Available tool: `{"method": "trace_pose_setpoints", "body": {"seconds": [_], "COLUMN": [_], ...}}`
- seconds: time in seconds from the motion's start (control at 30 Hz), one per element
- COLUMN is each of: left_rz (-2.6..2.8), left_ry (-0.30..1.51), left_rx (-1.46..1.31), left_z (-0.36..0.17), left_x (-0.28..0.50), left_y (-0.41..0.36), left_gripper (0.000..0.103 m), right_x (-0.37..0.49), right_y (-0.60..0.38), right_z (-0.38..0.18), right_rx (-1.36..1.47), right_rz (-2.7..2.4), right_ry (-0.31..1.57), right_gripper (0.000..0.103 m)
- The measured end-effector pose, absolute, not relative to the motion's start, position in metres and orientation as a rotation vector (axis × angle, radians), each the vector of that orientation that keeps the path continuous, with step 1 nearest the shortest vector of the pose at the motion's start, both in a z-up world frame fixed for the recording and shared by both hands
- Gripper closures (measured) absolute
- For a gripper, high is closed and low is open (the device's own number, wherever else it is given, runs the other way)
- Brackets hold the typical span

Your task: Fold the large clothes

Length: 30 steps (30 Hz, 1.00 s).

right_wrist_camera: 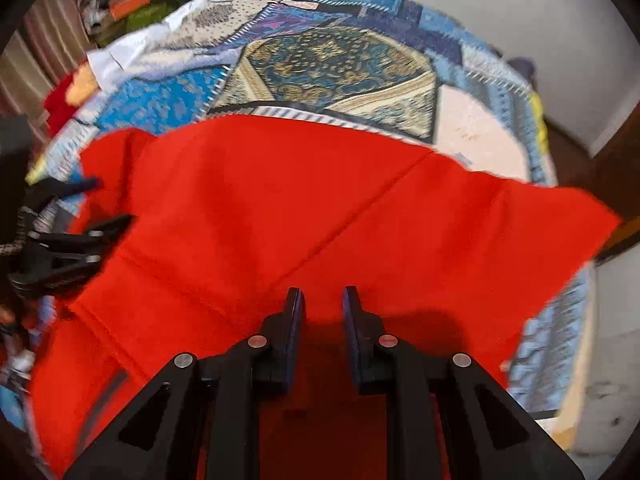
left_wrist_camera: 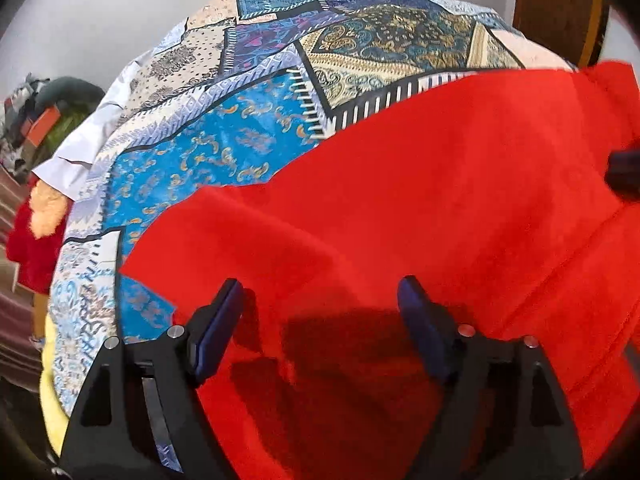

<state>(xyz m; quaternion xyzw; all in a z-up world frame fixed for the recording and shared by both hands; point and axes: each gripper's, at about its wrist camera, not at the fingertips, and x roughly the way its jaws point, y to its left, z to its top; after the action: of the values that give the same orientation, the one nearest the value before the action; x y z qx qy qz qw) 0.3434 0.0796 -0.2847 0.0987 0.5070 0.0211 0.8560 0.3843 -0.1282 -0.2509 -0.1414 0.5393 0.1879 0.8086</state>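
A large red garment (left_wrist_camera: 420,208) lies spread on a bed with a blue patchwork cover (left_wrist_camera: 224,140). My left gripper (left_wrist_camera: 320,300) hangs above the garment's near left part, jaws wide apart and empty. In the right wrist view the same garment (right_wrist_camera: 280,192) fills the middle, with a sleeve or corner reaching out to the right. My right gripper (right_wrist_camera: 322,300) is over its near edge, jaws a narrow gap apart with nothing between them. The left gripper shows at the left edge of the right wrist view (right_wrist_camera: 80,224).
A white cloth (left_wrist_camera: 76,140), a red cloth (left_wrist_camera: 32,256) and a fuzzy orange item (left_wrist_camera: 48,208) lie at the bed's left side. Piled clutter (right_wrist_camera: 128,4) stands at the far left. A white wall runs behind; a wooden door frame (left_wrist_camera: 560,12) is at the right.
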Motion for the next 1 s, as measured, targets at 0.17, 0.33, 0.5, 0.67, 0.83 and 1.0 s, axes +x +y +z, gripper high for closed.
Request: {"method": "trace_pose_setpoints", "body": {"seconds": [0.17,0.33,0.5,0.67,0.83,1.0], "left_rz": [0.059,0.079,0.096,0.111,0.165,0.19], "left_ry": [1.08,1.122,1.133,1.139,1.159,1.156], "left_rx": [0.195,0.076,-0.017,-0.042,0.012,0.048], "left_z": [-0.288,-0.291,-0.293,-0.293,-0.294,-0.283], "left_x": [0.325,0.316,0.31,0.305,0.296,0.285], "left_y": [0.091,0.113,0.129,0.136,0.144,0.16], "left_gripper": [0.023,0.02,0.017,0.014,0.013,0.015], "right_x": [0.383,0.377,0.366,0.361,0.363,0.366], "right_y": [-0.14,-0.157,-0.166,-0.183,-0.219,-0.249], "right_z": [-0.251,-0.251,-0.251,-0.25,-0.253,-0.242], "right_rx": [-0.334,-0.311,-0.382,-0.406,-0.303,-0.18], "right_rz": [0.335,0.287,0.231,0.2,0.173,0.185], "right_ry": [1.137,1.15,1.129,1.115,1.169,1.217], "right_gripper": [0.087,0.087,0.087,0.087,0.087,0.087]}}
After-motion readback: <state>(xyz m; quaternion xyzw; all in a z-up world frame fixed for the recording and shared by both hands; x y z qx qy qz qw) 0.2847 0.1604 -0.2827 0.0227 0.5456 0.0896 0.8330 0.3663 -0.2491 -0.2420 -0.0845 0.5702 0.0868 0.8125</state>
